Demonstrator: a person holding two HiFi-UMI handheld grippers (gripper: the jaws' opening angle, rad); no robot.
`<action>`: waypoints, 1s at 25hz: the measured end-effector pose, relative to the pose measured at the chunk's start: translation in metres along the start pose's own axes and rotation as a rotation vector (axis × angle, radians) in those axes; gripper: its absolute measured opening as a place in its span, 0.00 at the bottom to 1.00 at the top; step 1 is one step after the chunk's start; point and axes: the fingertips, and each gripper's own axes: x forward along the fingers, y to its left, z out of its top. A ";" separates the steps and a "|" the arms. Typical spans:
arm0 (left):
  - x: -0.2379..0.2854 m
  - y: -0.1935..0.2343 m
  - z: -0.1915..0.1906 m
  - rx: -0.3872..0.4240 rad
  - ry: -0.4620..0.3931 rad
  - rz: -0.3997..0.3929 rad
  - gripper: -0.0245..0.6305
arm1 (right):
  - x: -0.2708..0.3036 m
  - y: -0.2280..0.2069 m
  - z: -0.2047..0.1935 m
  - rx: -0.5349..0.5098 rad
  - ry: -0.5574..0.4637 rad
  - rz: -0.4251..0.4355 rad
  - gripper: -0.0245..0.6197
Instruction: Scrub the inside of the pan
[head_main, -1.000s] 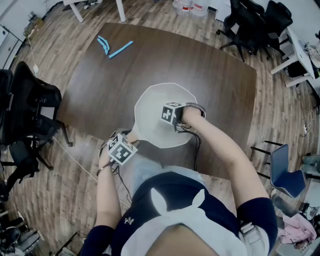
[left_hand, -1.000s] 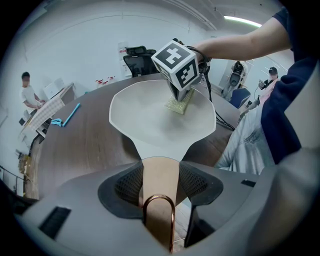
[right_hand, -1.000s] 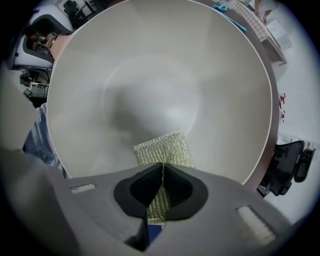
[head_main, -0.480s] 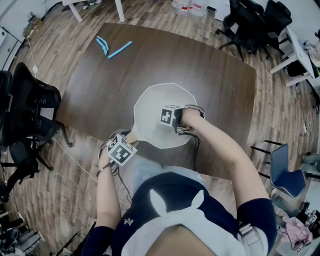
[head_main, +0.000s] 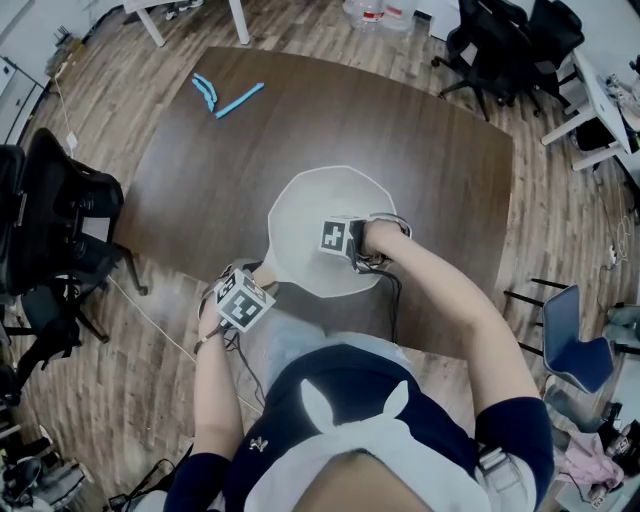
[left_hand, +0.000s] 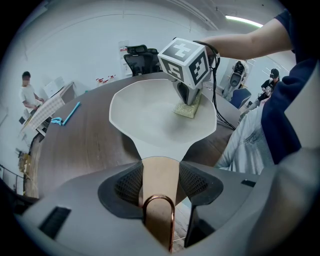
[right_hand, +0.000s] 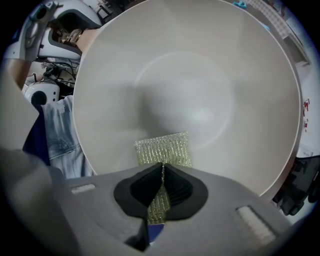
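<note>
pan (head_main: 312, 203) on dark table (head_main: 420, 140), near the person's edge, pale inside facing up. left gripper (left_hand: 160, 186) clamped on its tan handle (left_hand: 160, 172). right gripper (right_hand: 161, 181) pinched tight on green-gold scouring pad (right_hand: 164, 149), pressed flat against the pan's inner floor.

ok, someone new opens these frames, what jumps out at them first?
The wide pale pan at the near edge of the dark table dominates. The right gripper is shut on a glittery green-gold scrub pad down inside it, while the left gripper clamps its tan handle. Blue items lie at the table's far left.
</note>
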 end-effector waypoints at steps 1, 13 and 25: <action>0.000 0.000 0.000 -0.003 0.003 -0.001 0.38 | 0.000 0.001 0.000 -0.002 -0.003 0.004 0.05; 0.001 0.000 0.003 -0.002 -0.008 0.000 0.38 | -0.002 0.029 0.012 -0.013 -0.095 0.169 0.05; -0.001 0.004 0.005 -0.001 0.008 0.040 0.38 | -0.004 0.049 0.020 -0.059 -0.152 0.267 0.05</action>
